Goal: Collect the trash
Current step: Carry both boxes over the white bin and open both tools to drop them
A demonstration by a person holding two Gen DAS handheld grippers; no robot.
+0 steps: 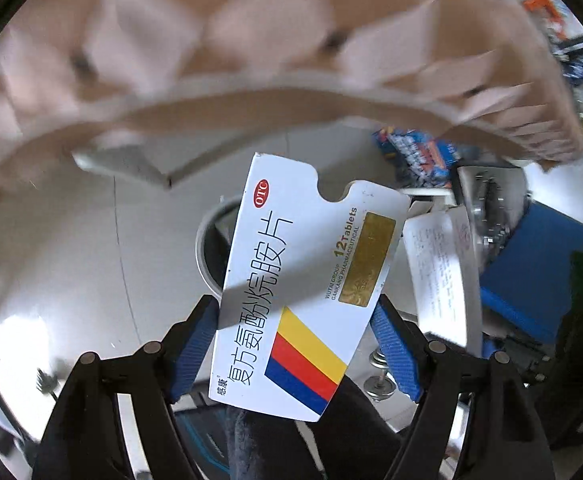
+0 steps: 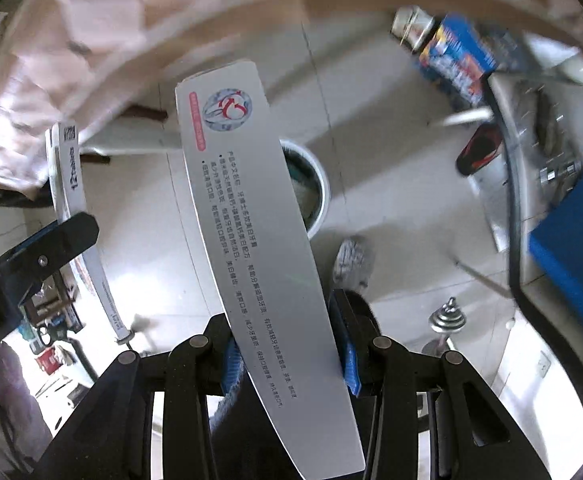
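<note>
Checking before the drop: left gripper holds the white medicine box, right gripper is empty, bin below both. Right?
Not quite. The right gripper is not empty: the right wrist view shows it shut on a long grey toothpaste box. The left gripper holds the medicine box, with the bin below.

A pale tiled floor (image 2: 391, 128) is filling the lower part of both wrist views. A blurred pink tufted sofa (image 1: 219, 32) is running across the top. A blue printed carton (image 2: 457, 56) is lying on the floor near the sofa's right end. A chrome dumbbell (image 2: 447, 318) is standing on the tiles beside a blue flat-topped box (image 2: 575, 220).
</note>
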